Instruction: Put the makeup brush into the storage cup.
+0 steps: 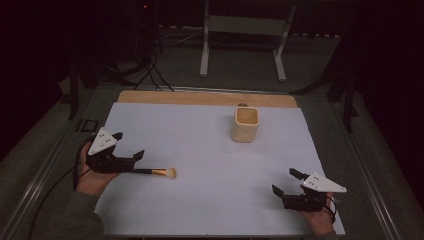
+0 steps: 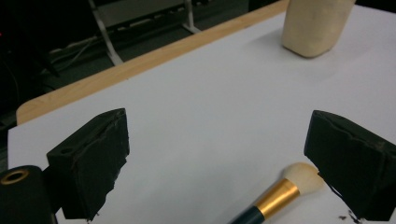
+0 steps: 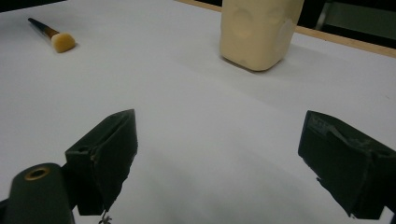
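Note:
A makeup brush (image 1: 159, 172) with a dark handle, gold ferrule and pale bristles lies on the white sheet (image 1: 200, 145) at the left. My left gripper (image 1: 128, 145) stands open just over its handle end. In the left gripper view the brush head (image 2: 299, 177) lies close beside the right-hand jaw, and nothing is clamped. A cream cup (image 1: 245, 124) stands upright at the back centre; it also shows as the cup (image 2: 313, 25) and the cup (image 3: 259, 30). My right gripper (image 1: 284, 181) is open at the front right, with bare sheet between its jaws. The brush (image 3: 53, 35) lies far off to its left.
The sheet covers a wooden table whose bare edge (image 1: 200, 97) runs along the back. Beyond it, a white metal stand (image 1: 242, 45) and cables (image 1: 150, 70) sit on the dark floor. Metal rails (image 1: 367, 170) run along both sides of the table.

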Available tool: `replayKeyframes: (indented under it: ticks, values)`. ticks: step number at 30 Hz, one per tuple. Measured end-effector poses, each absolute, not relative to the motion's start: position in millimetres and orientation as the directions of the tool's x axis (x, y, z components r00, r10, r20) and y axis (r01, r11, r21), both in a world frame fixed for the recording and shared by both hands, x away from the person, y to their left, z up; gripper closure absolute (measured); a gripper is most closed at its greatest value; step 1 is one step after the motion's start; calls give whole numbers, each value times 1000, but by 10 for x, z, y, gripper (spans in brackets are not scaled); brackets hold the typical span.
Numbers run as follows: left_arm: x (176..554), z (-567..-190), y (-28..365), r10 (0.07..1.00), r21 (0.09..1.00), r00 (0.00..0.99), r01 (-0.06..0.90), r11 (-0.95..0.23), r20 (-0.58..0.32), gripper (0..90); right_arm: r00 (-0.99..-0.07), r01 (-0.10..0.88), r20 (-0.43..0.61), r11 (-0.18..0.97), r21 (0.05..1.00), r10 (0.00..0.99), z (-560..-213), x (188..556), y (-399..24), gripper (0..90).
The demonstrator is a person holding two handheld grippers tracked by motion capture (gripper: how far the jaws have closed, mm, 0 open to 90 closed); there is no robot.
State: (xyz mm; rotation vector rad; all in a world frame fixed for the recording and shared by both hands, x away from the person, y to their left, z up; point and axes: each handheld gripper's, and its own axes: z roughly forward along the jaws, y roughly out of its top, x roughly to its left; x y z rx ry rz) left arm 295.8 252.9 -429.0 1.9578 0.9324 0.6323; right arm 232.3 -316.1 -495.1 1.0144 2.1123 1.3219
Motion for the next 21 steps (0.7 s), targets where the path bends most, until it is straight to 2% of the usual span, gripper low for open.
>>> replayKeyframes:
  ticks: [21]
  values:
    - [3002,-4327,2428,701,748,702,397,-531,124,107,-632,349,10,273,897,775,-4952,2321,-3159,117]
